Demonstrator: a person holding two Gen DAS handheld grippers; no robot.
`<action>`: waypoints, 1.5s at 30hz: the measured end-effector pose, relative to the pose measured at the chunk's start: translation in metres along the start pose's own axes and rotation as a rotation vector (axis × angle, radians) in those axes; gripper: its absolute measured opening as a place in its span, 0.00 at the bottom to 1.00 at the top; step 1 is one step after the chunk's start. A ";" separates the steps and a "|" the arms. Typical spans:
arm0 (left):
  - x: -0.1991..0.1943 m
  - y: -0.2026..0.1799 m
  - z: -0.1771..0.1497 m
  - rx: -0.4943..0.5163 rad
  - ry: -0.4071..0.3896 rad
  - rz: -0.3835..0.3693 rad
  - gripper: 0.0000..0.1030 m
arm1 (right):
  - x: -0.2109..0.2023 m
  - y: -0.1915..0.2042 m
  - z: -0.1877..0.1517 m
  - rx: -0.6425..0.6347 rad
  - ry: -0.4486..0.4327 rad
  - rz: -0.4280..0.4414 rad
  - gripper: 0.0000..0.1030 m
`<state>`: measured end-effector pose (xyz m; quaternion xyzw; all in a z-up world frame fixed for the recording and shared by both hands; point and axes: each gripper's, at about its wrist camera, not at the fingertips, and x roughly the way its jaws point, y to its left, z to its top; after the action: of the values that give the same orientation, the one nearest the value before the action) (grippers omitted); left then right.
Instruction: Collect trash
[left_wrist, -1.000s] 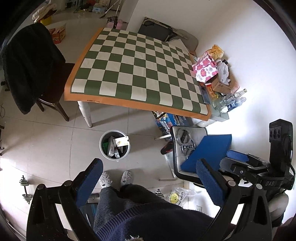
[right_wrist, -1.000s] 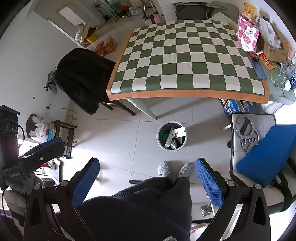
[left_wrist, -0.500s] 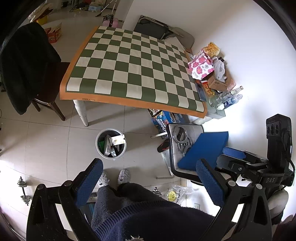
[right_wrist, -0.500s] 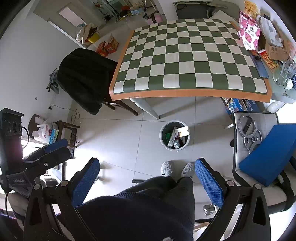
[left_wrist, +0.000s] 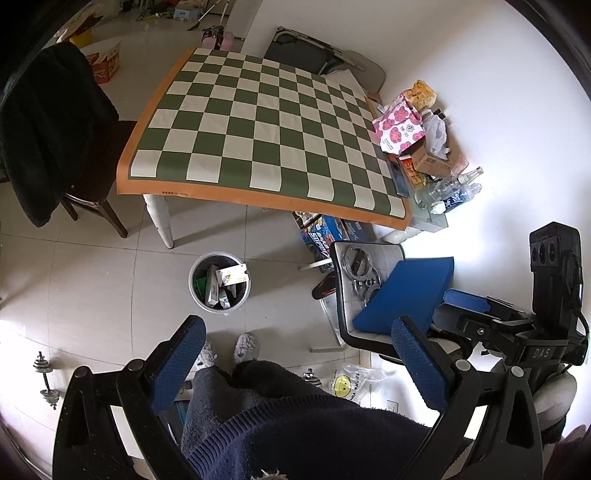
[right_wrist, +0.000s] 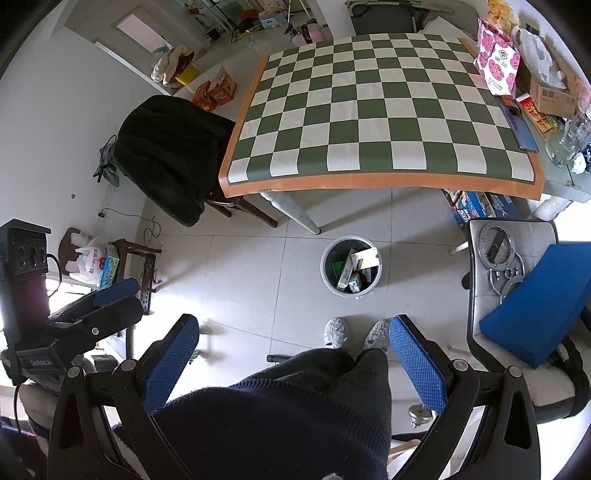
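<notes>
The trash bin (left_wrist: 220, 282) stands upright on the floor, its mouth open upward, just in front of my slippers (left_wrist: 246, 344) and near the leg of the checkered surface (left_wrist: 258, 125). Boxes stick out of it – long axes mostly upright. My left hand-held gripper (left_wrist: 295, 365) and right hand-held gripper (right_wrist: 293, 363) are both wide apart, empty.

Tablecloth (left_wrist: 258, 125) – green-white checks, orange border; cushion (left_wrist: 406, 291) blue; box (left_wrist: 399, 129) pink-flowered white.
</notes>
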<state>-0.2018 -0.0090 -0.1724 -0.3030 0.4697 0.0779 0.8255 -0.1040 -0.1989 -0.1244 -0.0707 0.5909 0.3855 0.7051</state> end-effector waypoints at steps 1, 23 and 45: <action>0.000 -0.001 -0.001 0.001 -0.001 0.002 1.00 | 0.000 0.000 0.000 0.001 0.001 0.002 1.00; -0.002 -0.004 -0.001 -0.006 -0.005 -0.003 1.00 | -0.002 0.004 0.001 0.006 -0.004 0.006 1.00; -0.005 -0.003 -0.003 -0.007 -0.003 -0.010 1.00 | -0.008 0.007 -0.006 -0.013 0.004 0.018 1.00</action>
<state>-0.2057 -0.0124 -0.1677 -0.3082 0.4668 0.0759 0.8254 -0.1131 -0.2011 -0.1162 -0.0706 0.5902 0.3958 0.7000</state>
